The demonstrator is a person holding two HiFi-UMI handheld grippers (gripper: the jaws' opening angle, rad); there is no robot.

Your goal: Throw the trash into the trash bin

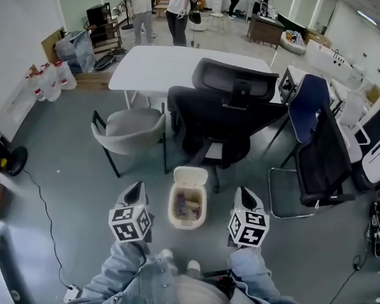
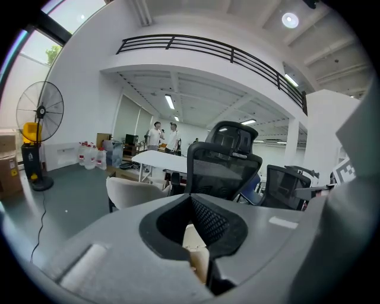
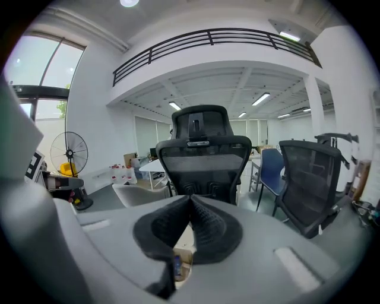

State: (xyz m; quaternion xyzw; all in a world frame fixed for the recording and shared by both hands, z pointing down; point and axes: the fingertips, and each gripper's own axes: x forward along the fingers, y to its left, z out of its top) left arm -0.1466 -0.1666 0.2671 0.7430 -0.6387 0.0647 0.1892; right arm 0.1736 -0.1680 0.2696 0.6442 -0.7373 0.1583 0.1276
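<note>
Standing just beyond both grippers, the chair (image 1: 220,117) closes off the far side; open floor (image 1: 61,155) lies outward of each. The bin (image 1: 172,210) sits between and below the left gripper (image 1: 134,189) and right gripper (image 1: 246,198), equally near both (long axis running away, lid tipped up at the far end). Both grippers' jaws are pressed together, holding nothing. Trash (image 1: 188,205) lies inside the bin.

Grey floor (image 1: 62,148); white table (image 1: 165,68) behind black mesh chairs (image 1: 219,127). Pedestal fan (image 2: 40,110) by wall. Mezzanine railing (image 2: 208,46) overhead; strip lights (image 2: 169,101), possibly fluorescent.
</note>
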